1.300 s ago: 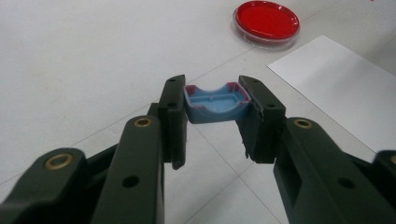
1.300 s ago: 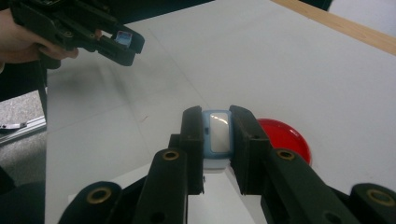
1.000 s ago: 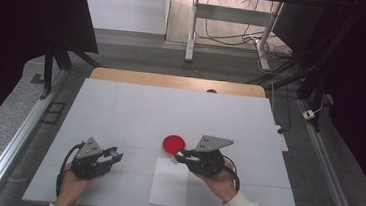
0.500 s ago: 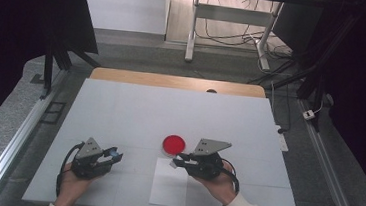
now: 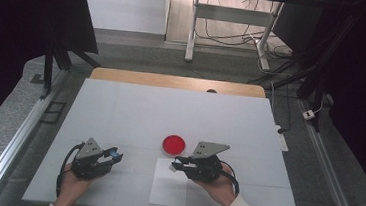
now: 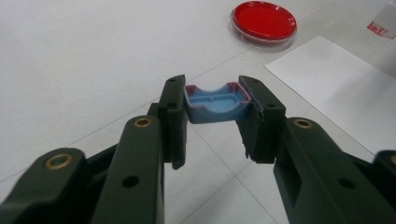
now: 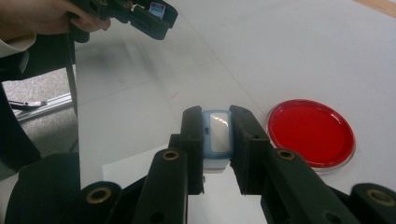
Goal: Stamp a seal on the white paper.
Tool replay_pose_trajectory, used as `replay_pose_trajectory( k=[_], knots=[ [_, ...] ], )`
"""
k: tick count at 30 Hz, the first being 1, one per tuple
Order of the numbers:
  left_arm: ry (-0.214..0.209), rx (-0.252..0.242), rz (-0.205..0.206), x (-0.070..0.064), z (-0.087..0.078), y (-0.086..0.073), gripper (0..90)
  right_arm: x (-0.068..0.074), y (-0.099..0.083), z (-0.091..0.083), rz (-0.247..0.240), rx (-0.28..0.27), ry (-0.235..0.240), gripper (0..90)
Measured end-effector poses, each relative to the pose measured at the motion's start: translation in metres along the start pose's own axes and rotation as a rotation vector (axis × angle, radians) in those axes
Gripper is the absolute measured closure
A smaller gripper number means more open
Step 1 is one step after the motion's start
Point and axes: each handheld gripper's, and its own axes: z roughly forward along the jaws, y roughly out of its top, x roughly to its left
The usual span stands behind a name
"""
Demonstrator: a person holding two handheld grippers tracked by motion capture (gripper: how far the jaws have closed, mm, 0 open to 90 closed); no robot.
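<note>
Near the front edge of the white table [image 5: 120, 107], the person's two hands rest with a gripper each. The left gripper [image 6: 212, 109] pinches a small light-blue plastic tray with reddish rims [image 6: 215, 103] between its jaws, held just above the surface towards the front left corner; in the high view the same piece shows as a blue spot at the tip of that gripper [image 5: 112, 153]. The right gripper [image 7: 216, 135] has its jaws pressed onto a small pale-blue plastic block with a clear window [image 7: 217, 134], and it sits over the far end of a white sheet of paper [image 5: 169, 188] lying at the front middle of the table. Just beyond it, touching nothing, lies a round red dish under a clear lid [image 5: 174, 144]. Compared with a second ago, the right gripper has drawn slightly back towards the person and away from the red dish, while the left one has stayed where it was. That suggests the blue block is now being carried clear of the dish, probably to be brought together with the tray in the other gripper, though the two pieces are well apart as yet.
</note>
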Motion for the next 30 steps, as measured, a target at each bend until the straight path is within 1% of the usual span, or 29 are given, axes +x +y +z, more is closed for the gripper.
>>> replay_pose_trajectory(
  k=[14, 20, 23, 30],
  knots=[
    [-0.006, 0.002, 0.001, -0.001, 0.001, 0.000, 64.0, 0.002, -0.006, 0.005, -0.008, 0.051, 0.004, 75.0],
    [-0.007, 0.005, 0.002, -0.001, 0.001, -0.001, 64.0, 0.003, -0.010, 0.012, -0.013, 0.077, 0.012, 75.0],
    [-0.006, 0.004, 0.001, -0.001, 0.001, -0.001, 64.0, 0.004, -0.012, 0.016, -0.026, 0.096, 0.016, 75.0],
    [-0.008, 0.006, 0.001, -0.001, 0.002, -0.001, 64.0, 0.005, -0.013, 0.022, -0.050, 0.129, 0.004, 75.0]
  ],
)
